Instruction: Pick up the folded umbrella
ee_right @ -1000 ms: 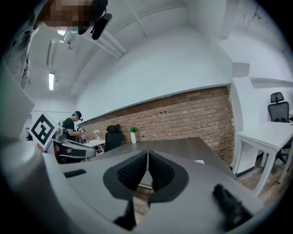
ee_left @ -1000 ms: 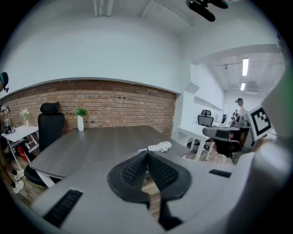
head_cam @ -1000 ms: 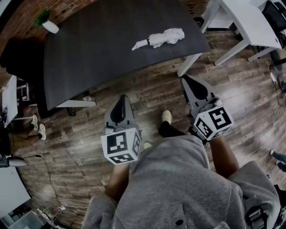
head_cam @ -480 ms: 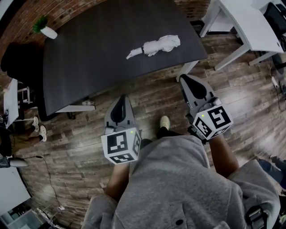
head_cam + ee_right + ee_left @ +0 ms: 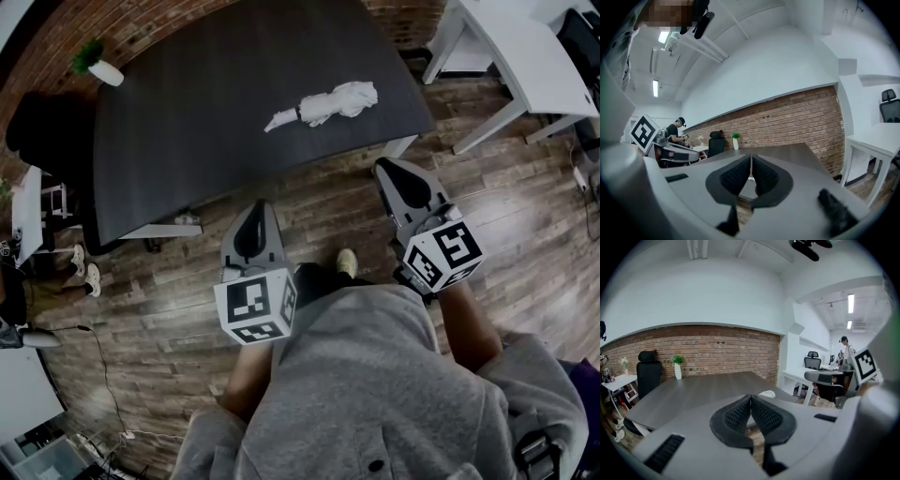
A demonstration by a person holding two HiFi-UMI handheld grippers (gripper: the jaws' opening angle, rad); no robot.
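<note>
**Status: both tools clenched, umbrella on desk**

The folded umbrella [image 5: 328, 101] is white; it lies flat on the dark desk [image 5: 187, 131], on the half towards the desk's right end, with its narrow end pointing left in the head view; nothing touches it.

The left tool [image 5: 260, 204] is held over the wooden floor [image 5: 319, 202], just short of the near edge of the desk; its jaws are pressed together with nothing between them, as the left gripper view shows; in that view the umbrella appears as a small white shape just beyond and to the right of the jaw tips, well apart from them.

The right tool [image 5: 381, 167] is also over the floor, near the desk's right front corner and beside the white desk leg there; its jaws are likewise closed tight on nothing, as the right gripper view confirms; the umbrella lies beyond it and to its left, on the desk top, not in contact.

Both tools point towards the desk.

A potted plant [image 5: 98, 64] in a white vase stands at the far left corner of the desk, well apart from the umbrella; a brick wall [image 5: 717, 352] runs behind the desk; a white desk [image 5: 534, 47] stands to the right.
</note>
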